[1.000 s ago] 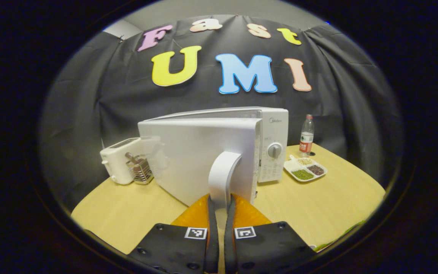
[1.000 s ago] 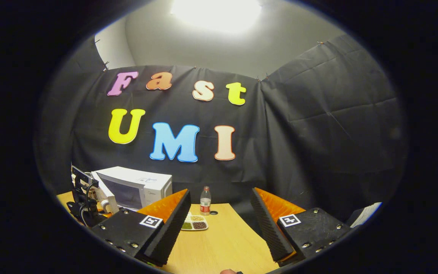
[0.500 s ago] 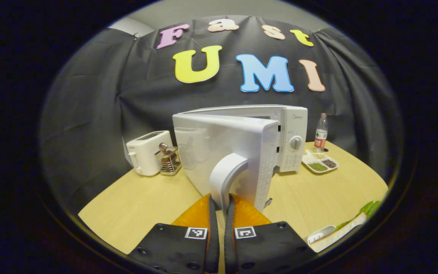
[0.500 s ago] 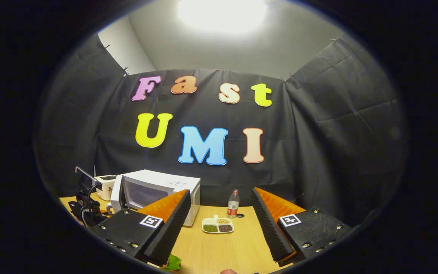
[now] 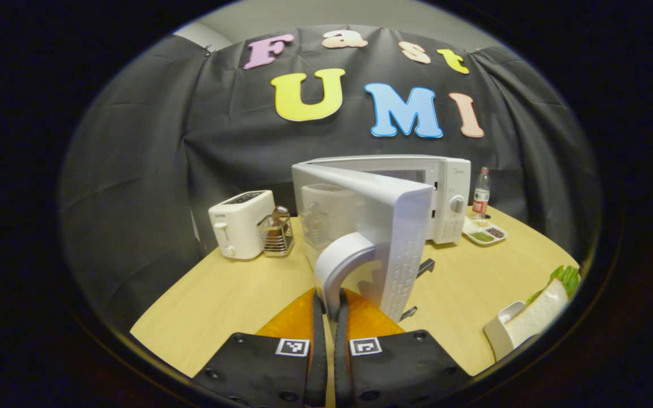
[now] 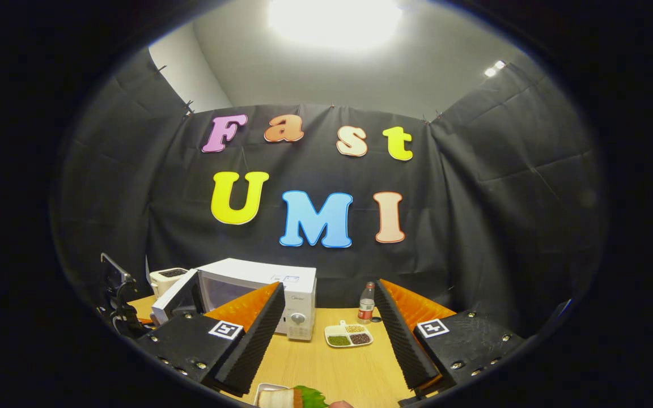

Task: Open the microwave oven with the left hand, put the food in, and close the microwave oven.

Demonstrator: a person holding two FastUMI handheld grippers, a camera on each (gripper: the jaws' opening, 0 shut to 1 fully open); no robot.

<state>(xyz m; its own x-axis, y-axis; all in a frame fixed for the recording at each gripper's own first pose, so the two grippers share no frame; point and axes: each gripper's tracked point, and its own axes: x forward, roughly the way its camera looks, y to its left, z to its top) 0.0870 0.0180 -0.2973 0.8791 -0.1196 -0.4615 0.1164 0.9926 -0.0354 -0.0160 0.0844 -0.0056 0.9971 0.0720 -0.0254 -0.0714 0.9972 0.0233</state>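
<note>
The white microwave (image 5: 445, 192) stands at mid-table with its door (image 5: 372, 226) swung well open toward me. My left gripper (image 5: 330, 303) is shut on the door's curved white handle (image 5: 340, 263). The food, a sandwich with green leaves on a white dish (image 5: 530, 323), lies on the table to the right. In the right gripper view my right gripper (image 6: 329, 286) hangs open over the table with nothing between its fingers. There the microwave (image 6: 270, 277) stands left, its door (image 6: 173, 297) angled outward, the food (image 6: 289, 396) just below the fingers, and the left gripper (image 6: 117, 294) at far left.
A white toaster (image 5: 241, 224) and a wire rack (image 5: 275, 232) stand left of the microwave. A water bottle (image 5: 480, 195) and a divided tray of beans (image 5: 484, 232) sit to its right. The wooden table (image 5: 219, 300) ends at the black cloth wall.
The microwave door has swung further open, pulled by my left gripper on its handle. The right gripper has moved so the microwave and bean tray sit more central and the food shows below.
</note>
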